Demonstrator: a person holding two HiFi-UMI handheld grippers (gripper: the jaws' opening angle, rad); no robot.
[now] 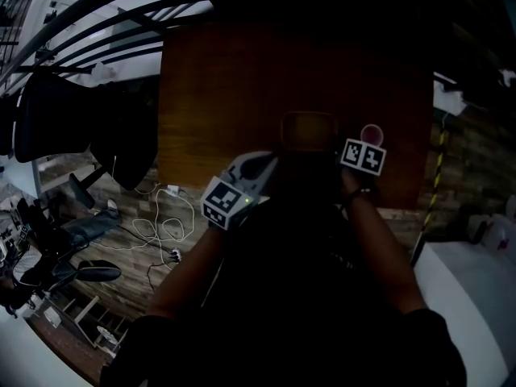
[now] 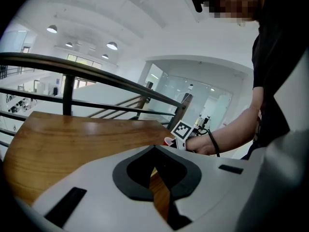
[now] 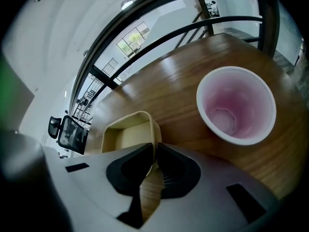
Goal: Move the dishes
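Toward the left of the wooden worktop (image 1: 226,79) the left gripper (image 2: 155,151) hangs over bare wood near the near edge; its fingers are drawn together with only a thin slit between them, and nothing is held in them; it points forward and to the right, toward the other hand. Just right of it, in the middle of the near part of the worktop, lies the cream square dish (image 3: 126,135), open side up and empty, seemingly resting on the wood, though whether it has cleared the surface I cannot tell. The right gripper (image 3: 153,151) has its fingers clamped on the dish's near right wall, one inside the rim and one outside; from that grip the whole body of the dish stretches away forward and to the left, so the held wall is the edge nearest the fingers and the free side faces the left gripper. Farther right, apart from the dish and just ahead of the right gripper, stands the pink cup (image 3: 236,105), upright and empty. Since the dish hangs entirely to one side of the grip, a lift would likely tip its far left side down; the idle left gripper is the nearer one to steady that side, while the cup is nearer the occupied right one.
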